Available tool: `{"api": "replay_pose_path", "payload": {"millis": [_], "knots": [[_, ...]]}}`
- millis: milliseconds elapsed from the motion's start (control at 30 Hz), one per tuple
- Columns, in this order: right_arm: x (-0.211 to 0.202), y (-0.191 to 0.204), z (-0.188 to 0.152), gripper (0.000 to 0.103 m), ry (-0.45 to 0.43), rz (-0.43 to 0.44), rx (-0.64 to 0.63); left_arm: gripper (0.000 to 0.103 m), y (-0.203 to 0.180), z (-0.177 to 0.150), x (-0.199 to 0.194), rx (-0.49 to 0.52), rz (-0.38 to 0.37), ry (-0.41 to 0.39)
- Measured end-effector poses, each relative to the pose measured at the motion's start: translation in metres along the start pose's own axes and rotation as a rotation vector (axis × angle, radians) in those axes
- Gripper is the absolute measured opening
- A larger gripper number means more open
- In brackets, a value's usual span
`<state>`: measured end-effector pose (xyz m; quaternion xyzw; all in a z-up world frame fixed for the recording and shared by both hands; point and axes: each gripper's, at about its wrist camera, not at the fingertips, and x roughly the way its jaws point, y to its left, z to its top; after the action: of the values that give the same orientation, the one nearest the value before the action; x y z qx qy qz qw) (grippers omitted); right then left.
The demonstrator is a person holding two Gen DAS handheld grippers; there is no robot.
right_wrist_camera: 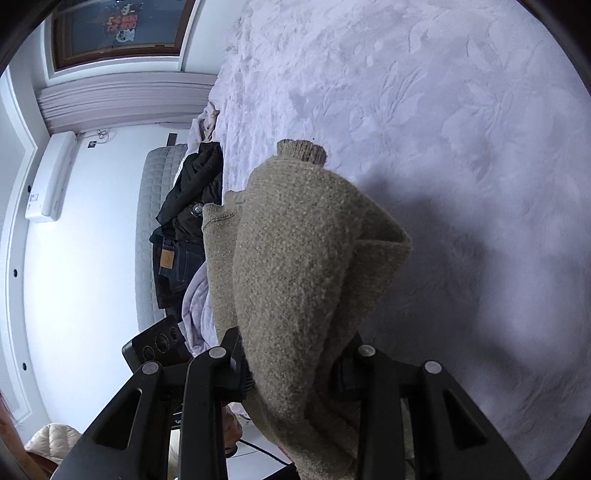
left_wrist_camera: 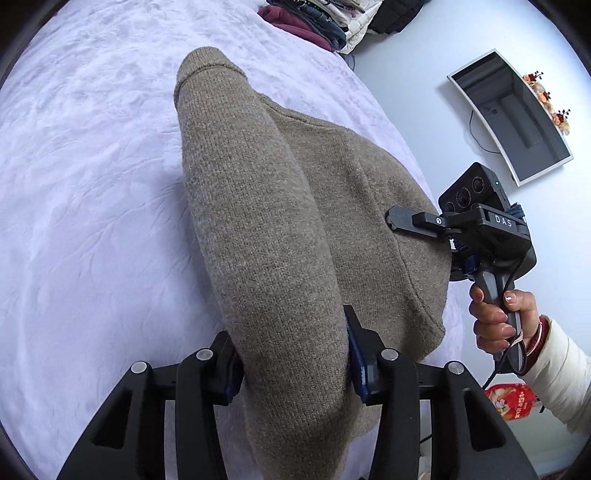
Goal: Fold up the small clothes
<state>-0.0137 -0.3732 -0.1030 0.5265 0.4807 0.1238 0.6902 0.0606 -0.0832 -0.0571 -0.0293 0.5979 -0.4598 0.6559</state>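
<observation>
A beige knitted sweater (left_wrist_camera: 280, 206) hangs lifted above the white quilted bed (left_wrist_camera: 92, 166). My left gripper (left_wrist_camera: 291, 354) is shut on its near edge, and a sleeve with a ribbed cuff drapes away from the jaws. My right gripper (left_wrist_camera: 391, 219) shows at the right in the left wrist view, pinching the sweater's side. In the right wrist view the right gripper (right_wrist_camera: 295, 362) is shut on the sweater (right_wrist_camera: 295, 258), which bunches over the jaws; a ribbed cuff (right_wrist_camera: 303, 149) points up. Both sets of fingertips are mostly hidden by cloth.
A pile of folded clothes (left_wrist_camera: 317, 22) lies at the bed's far edge. Dark jeans and a black jacket (right_wrist_camera: 188, 221) lie by the bed's side. A monitor (left_wrist_camera: 513, 114) sits on the white wall. The bed edge runs below the right gripper.
</observation>
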Motion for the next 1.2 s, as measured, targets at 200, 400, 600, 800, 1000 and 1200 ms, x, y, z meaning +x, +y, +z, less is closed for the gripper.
{"api": "replay_pose_path", "payload": {"millis": [200, 400, 600, 800, 1000, 1200], "knots": [[0.019, 0.025, -0.044, 0.034, 0.042, 0.048, 0.029, 0.047, 0.011, -0.030, -0.051, 0.008, 0.022, 0.011], [0.071, 0.039, -0.079, 0.034, 0.113, 0.046, -0.007, 0.047, 0.026, -0.063, -0.075, -0.015, 0.129, 0.030], [0.126, 0.025, -0.081, 0.034, 0.166, -0.038, -0.056, 0.047, 0.069, -0.091, -0.064, -0.074, 0.253, 0.051], [0.140, 0.015, -0.065, 0.049, 0.150, -0.274, -0.150, 0.054, 0.080, -0.093, -0.063, -0.110, 0.270, 0.033], [0.115, 0.038, -0.072, 0.058, 0.094, -0.504, -0.247, 0.068, 0.069, -0.092, -0.079, -0.069, 0.413, 0.010], [0.092, 0.087, -0.112, 0.019, 0.019, -0.608, -0.415, 0.103, 0.062, -0.095, -0.100, -0.084, 0.529, -0.056]]}}
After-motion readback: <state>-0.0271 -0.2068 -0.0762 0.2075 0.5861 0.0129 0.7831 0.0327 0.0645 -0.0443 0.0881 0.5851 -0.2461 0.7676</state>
